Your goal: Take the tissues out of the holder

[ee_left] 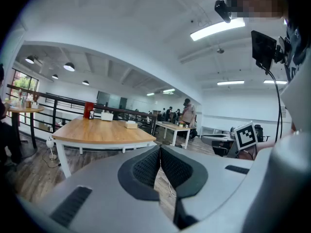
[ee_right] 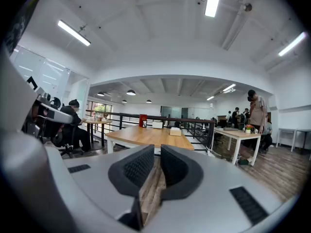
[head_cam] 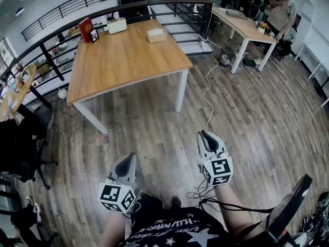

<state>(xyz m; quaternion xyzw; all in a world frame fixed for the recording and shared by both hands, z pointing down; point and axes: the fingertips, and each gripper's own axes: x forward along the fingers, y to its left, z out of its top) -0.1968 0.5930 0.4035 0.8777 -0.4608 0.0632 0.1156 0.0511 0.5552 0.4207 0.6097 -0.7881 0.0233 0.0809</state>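
Wood-plank floor point(head_cam: 154, 122), rectangular pale-wood table point(head_cam: 123, 55), boxy tissue holder point(head_cam: 156, 35) on top

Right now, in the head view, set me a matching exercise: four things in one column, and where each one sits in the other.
Things:
1. red box
2. white box
3. tan box
4. cable

Places:
A. on the floor, right of the table
B. the table's far left corner
C. the table's far right part
D. the table's far edge, between the other two boxes

Pairs: 1-B, 2-D, 3-C, 4-A
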